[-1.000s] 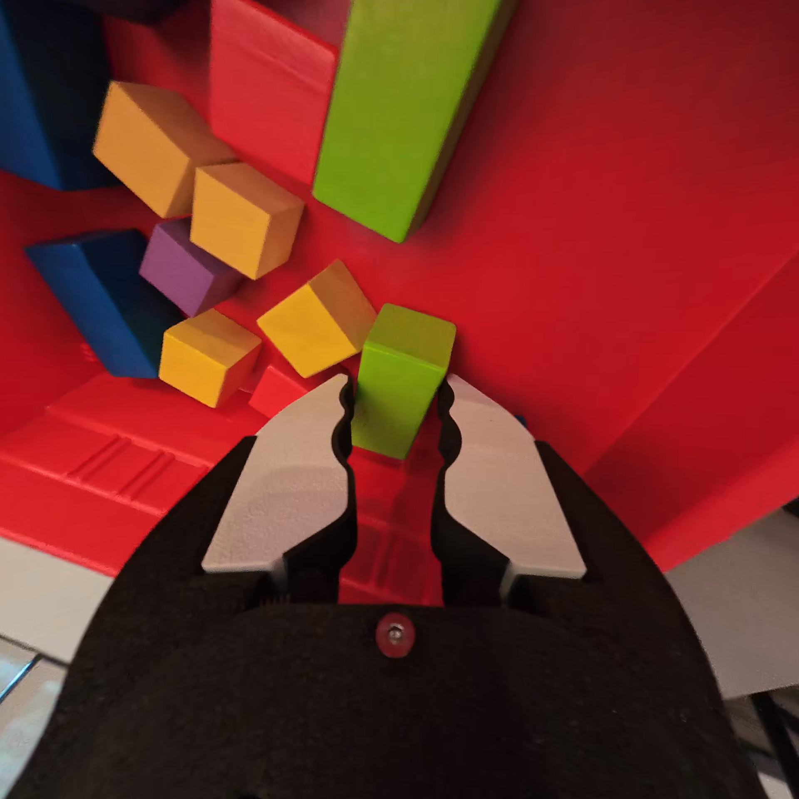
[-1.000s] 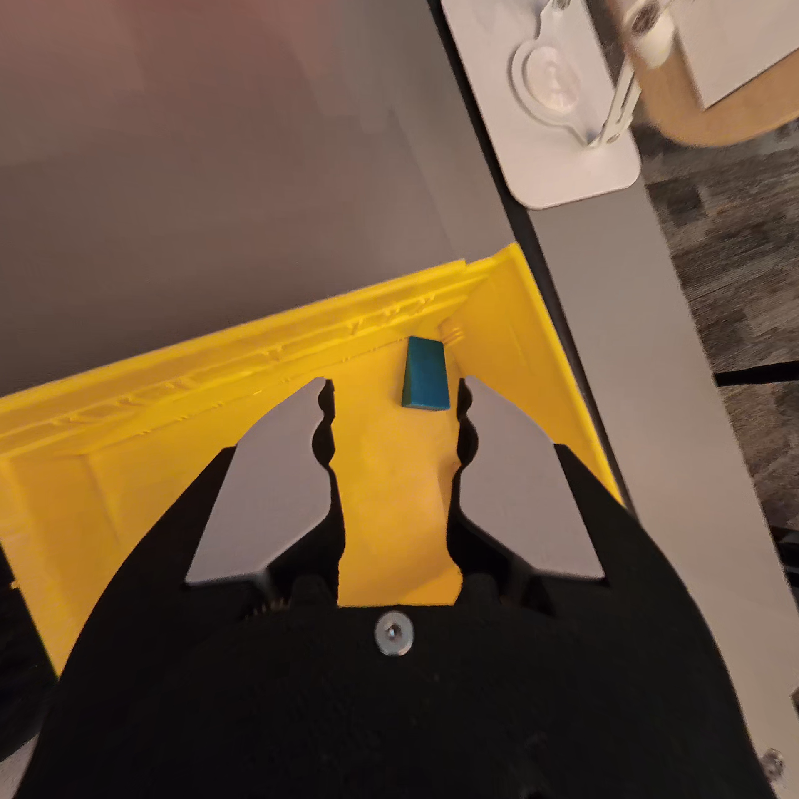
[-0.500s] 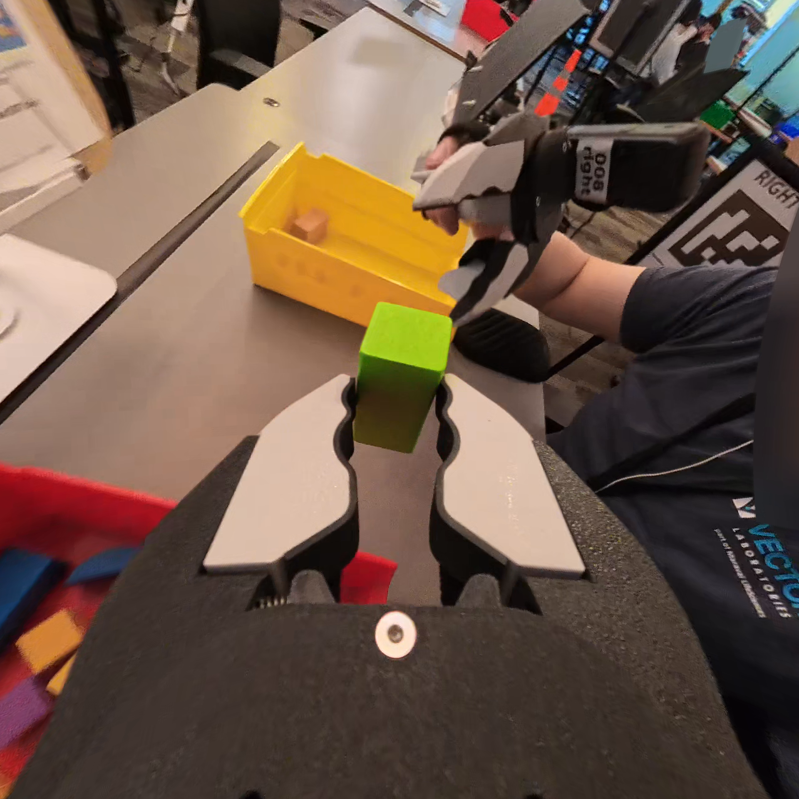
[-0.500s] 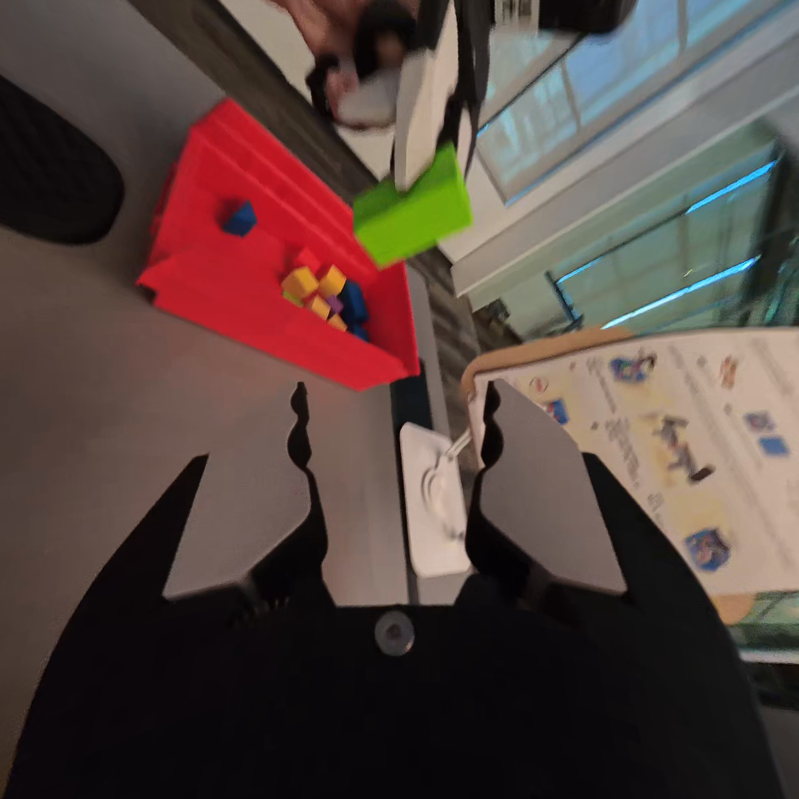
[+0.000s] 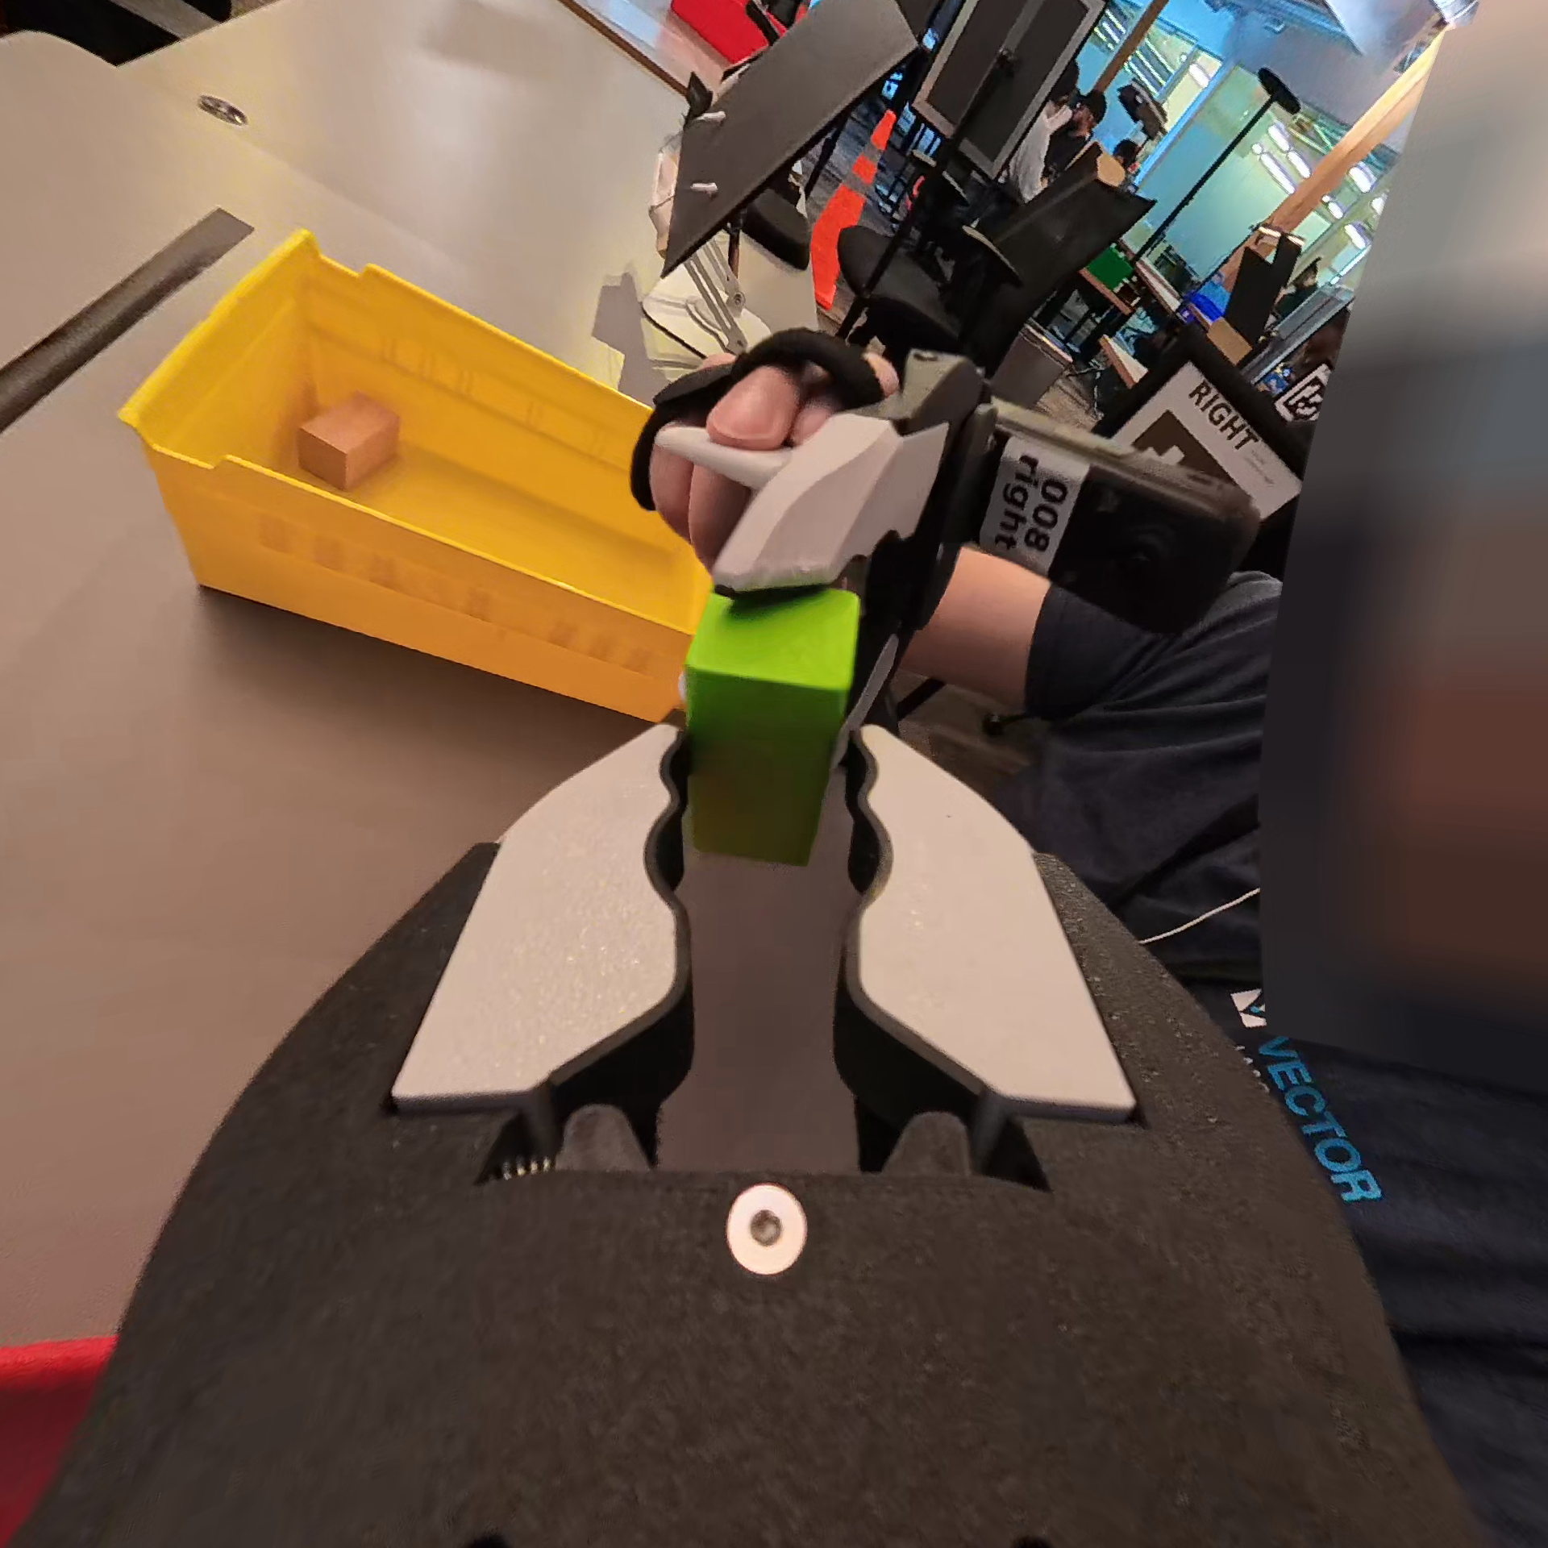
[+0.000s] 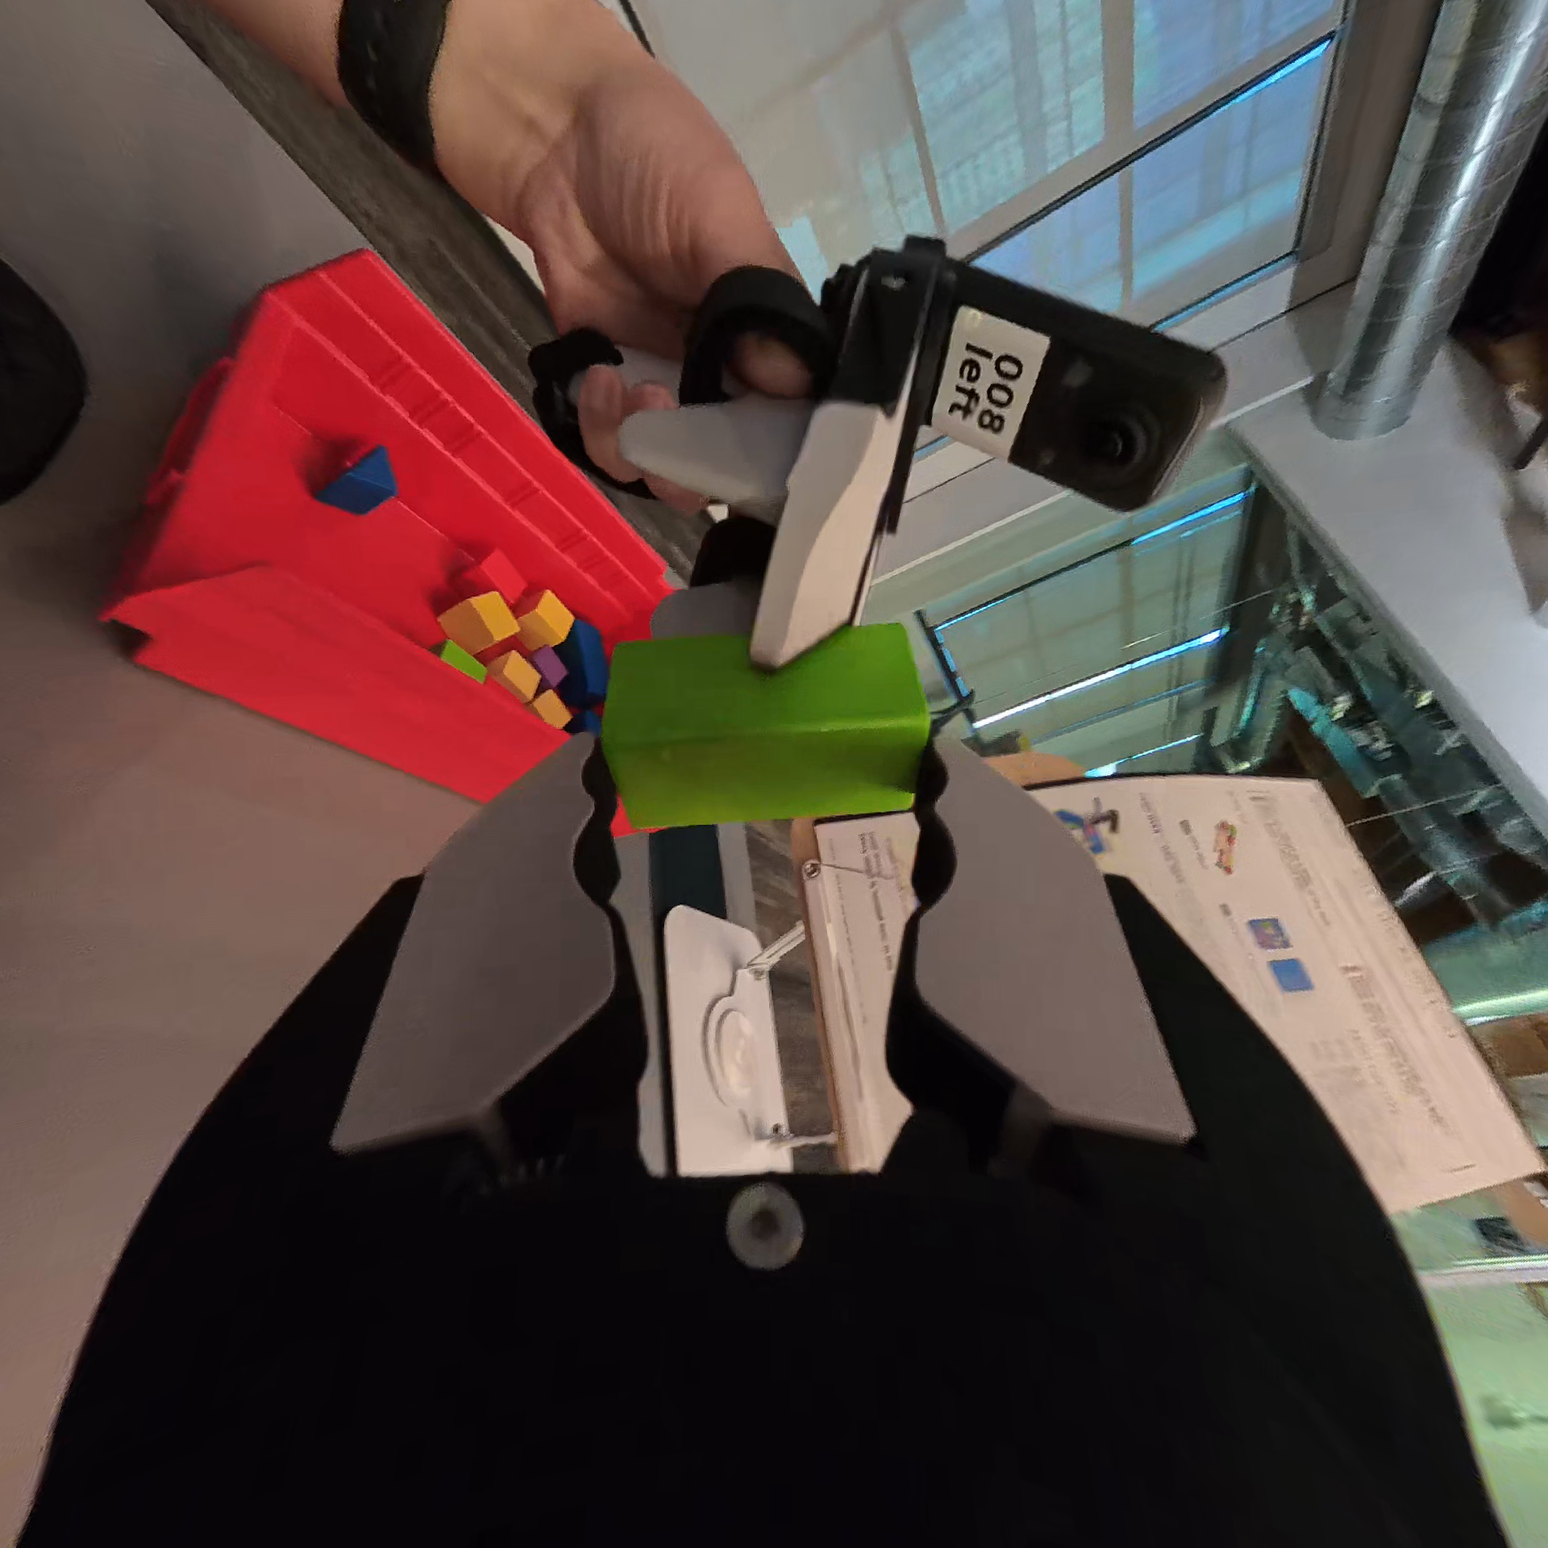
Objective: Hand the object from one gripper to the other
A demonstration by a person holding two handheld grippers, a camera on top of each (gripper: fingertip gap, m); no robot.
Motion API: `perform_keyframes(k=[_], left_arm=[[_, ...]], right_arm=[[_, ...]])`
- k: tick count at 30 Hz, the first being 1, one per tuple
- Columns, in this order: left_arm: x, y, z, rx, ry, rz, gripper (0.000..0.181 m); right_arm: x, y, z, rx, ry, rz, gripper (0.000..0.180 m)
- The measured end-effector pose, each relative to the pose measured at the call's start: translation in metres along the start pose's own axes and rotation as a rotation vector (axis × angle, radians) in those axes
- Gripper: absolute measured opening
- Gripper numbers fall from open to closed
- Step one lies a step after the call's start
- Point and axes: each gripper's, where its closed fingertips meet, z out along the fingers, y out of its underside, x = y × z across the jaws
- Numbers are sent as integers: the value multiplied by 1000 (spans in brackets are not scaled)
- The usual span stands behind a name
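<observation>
A green block (image 5: pixel 766 729) is held in the air over the grey table (image 5: pixel 209 838). My left gripper (image 5: pixel 764 741) is shut on its near end. My right gripper (image 6: pixel 758 754) is open wide, with a fingertip at each end of the block (image 6: pixel 762 754), at or very near contact. In the left wrist view the right gripper (image 5: pixel 796 653) comes in from the right, its upper finger (image 5: pixel 821 511) lying on the block's top. In the right wrist view the left gripper (image 6: pixel 737 645) grips the block from above.
A yellow bin (image 5: pixel 419 570) on the table holds a brown block (image 5: pixel 348 440). A red bin (image 6: pixel 293 670) holds several coloured blocks (image 6: pixel 519 645). A white plate-like fixture (image 6: pixel 720 1030) and a printed board (image 6: pixel 1173 963) lie beyond. The person's torso (image 5: pixel 1173 754) is at right.
My left gripper lifted the green block out of the red bin and carried it over the table. My right gripper left the yellow bin, opened wider and moved in around the block.
</observation>
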Motion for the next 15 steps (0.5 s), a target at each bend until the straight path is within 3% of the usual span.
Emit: perform_keyframes(k=[4, 8, 11, 15], left_arm=[[-18, 9, -21, -13, -160, 37, 49], [-32, 39, -51, -79, -367, 107, 50], [-33, 60, -59, -122, -419, 110, 50], [-28, 72, -55, -153, -426, 88, 50]], right_arm=[[28, 48, -30, -178, -7, 195, 70], [50, 178, -103, -721, 27, 599, 70], [19, 249, -154, -1028, 34, 929, 70], [-46, 311, -191, -1347, 22, 1233, 70]])
